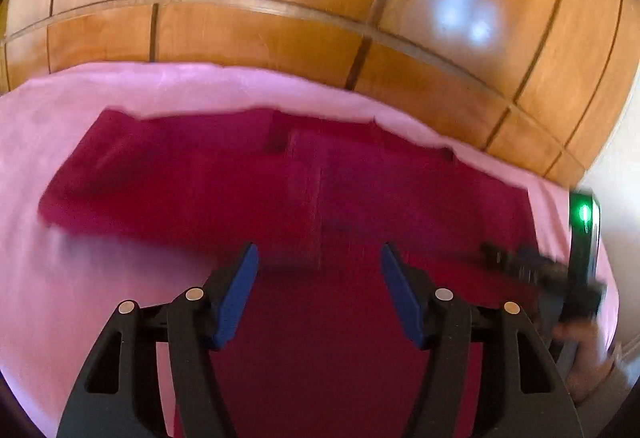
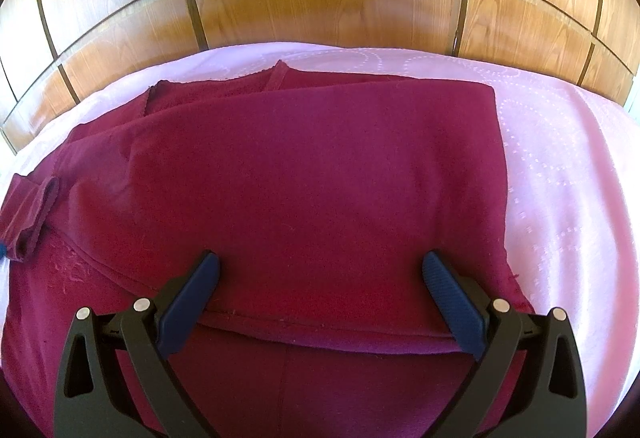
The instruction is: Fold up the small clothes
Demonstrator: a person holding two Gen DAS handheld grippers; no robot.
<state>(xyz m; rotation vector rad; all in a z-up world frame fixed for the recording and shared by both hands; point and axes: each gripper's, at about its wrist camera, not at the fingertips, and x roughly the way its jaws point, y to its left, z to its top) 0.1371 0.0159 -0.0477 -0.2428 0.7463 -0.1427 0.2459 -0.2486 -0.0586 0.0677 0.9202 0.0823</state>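
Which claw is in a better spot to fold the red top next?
Probably the right claw: it hangs open, steady and sharp, just above the red top's folded hem. The left claw is open too, but its view is blurred.

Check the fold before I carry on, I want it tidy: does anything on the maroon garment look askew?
Yes. The maroon garment has a small strap-like piece bunched at its left edge, and the collar area at the far edge lies rumpled, not flat.
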